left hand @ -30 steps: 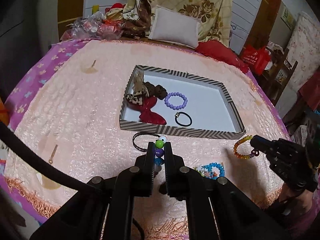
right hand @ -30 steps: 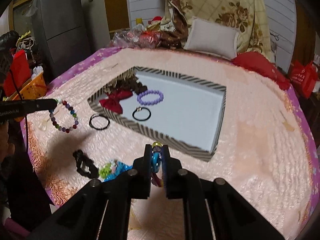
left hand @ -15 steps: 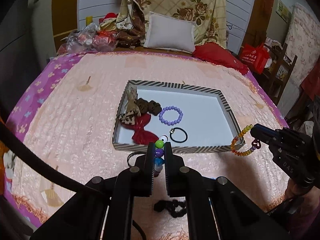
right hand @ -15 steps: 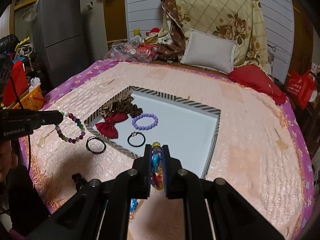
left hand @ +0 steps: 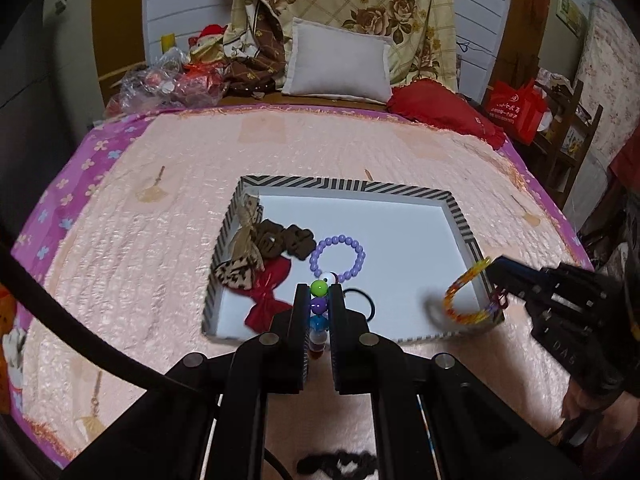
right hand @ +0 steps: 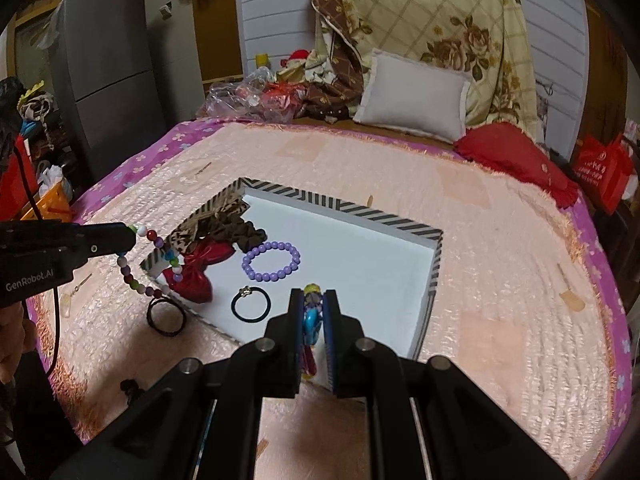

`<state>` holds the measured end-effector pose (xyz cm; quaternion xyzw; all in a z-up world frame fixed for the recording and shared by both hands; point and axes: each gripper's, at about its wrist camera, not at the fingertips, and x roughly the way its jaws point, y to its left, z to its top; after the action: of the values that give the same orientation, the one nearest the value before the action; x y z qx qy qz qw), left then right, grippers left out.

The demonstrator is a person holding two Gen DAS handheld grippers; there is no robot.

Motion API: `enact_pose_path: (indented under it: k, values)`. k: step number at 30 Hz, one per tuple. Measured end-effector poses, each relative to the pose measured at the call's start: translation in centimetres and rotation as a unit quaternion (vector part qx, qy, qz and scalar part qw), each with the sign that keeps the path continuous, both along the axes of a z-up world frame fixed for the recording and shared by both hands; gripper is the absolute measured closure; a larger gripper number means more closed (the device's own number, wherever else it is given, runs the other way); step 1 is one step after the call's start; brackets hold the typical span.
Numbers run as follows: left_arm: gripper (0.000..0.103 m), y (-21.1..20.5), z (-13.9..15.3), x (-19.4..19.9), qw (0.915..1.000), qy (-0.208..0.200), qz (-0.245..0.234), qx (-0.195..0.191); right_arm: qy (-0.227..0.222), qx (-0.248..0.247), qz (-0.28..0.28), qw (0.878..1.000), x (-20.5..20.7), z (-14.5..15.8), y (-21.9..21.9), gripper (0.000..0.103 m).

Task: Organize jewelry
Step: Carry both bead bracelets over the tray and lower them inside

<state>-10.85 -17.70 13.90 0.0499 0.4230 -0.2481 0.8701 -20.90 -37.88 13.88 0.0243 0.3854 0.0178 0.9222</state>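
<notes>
A striped-rim white tray [left hand: 460, 216] [right hand: 434, 268] lies on the pink bedspread. It holds a purple bead bracelet [left hand: 338, 258] [right hand: 271, 261], a black hair tie [right hand: 251, 305], a red bow [left hand: 267, 294] [right hand: 198, 270] and brown scrunchies [left hand: 286, 238]. My left gripper [left hand: 319, 300] [right hand: 132, 232] is shut on a multicoloured bead bracelet [left hand: 319, 308] [right hand: 146, 264] above the tray's near-left edge. My right gripper [right hand: 312, 312] [left hand: 496, 276] is shut on an orange-yellow bracelet [left hand: 466, 298] [right hand: 311, 328] over the tray's near-right corner.
A black hair tie [right hand: 166, 316] lies on the bedspread just outside the tray. A black scrunchie [left hand: 340, 462] lies near the front edge. Pillows [left hand: 340, 66] and a plastic bag pile [left hand: 168, 84] stand at the back. A fridge [right hand: 108, 76] stands left.
Both grippers have risen and moved forward toward the tray, each carrying its bracelet. The loose blue and green beads near the bed's front edge have dropped out of view.
</notes>
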Motion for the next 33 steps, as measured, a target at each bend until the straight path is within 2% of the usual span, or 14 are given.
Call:
enact_pose_path:
  k: [5, 10, 12, 17, 23, 24, 26, 27, 28, 33]
  values:
    - [0.103, -1.6, -1.3, 2.1, 0.9993, 0.029, -0.004, -0.024, 0.019, 0.041, 0.012, 0.999, 2.0, -1.7, 0.3, 0.094]
    - [0.103, -2.3, -4.3, 4.5, 0.9964, 0.073, 0.009, -0.041, 0.038, 0.067, 0.028, 0.997, 4.1, -3.5, 0.9, 0.094]
    - [0.103, -2.0, -5.9, 5.7, 0.9953, 0.089, 0.024, -0.031, 0.051, 0.068, 0.019, 0.996, 5.3, -4.7, 0.4, 0.094]
    - [0.103, -1.1, -8.4, 6.9, 0.9941, 0.095, 0.052, 0.000, 0.101, 0.059, -0.010, 0.993, 8.1, -7.9, -1.3, 0.094]
    - [0.103, -0.9, -8.9, 7.4, 0.9945, 0.081, 0.066, 0.008, 0.117, 0.054, -0.025, 0.991, 9.2, -9.2, -1.7, 0.094]
    - [0.103, -0.9, -8.8, 7.3, 0.9949, 0.075, 0.068, 0.005, 0.118, 0.053, -0.029, 0.991, 9.3, -9.3, -1.7, 0.089]
    - [0.094, -0.8, -8.6, 7.2, 0.9951, 0.072, 0.068, -0.001, 0.116, 0.057, -0.032, 0.991, 8.8, -9.2, -1.9, 0.077]
    - [0.087, -0.7, -8.5, 7.0, 0.9951, 0.072, 0.067, -0.004, 0.112, 0.059, -0.035, 0.991, 8.5, -9.1, -2.1, 0.074]
    - [0.085, -0.6, -8.3, 6.8, 0.9953, 0.069, 0.066, -0.007, 0.109, 0.062, -0.039, 0.991, 8.1, -8.9, -2.2, 0.074]
    - [0.084, -0.1, -6.8, 5.1, 0.9969, 0.036, 0.069, 0.009, 0.083, 0.066, -0.041, 0.994, 5.5, -7.2, -2.4, 0.071]
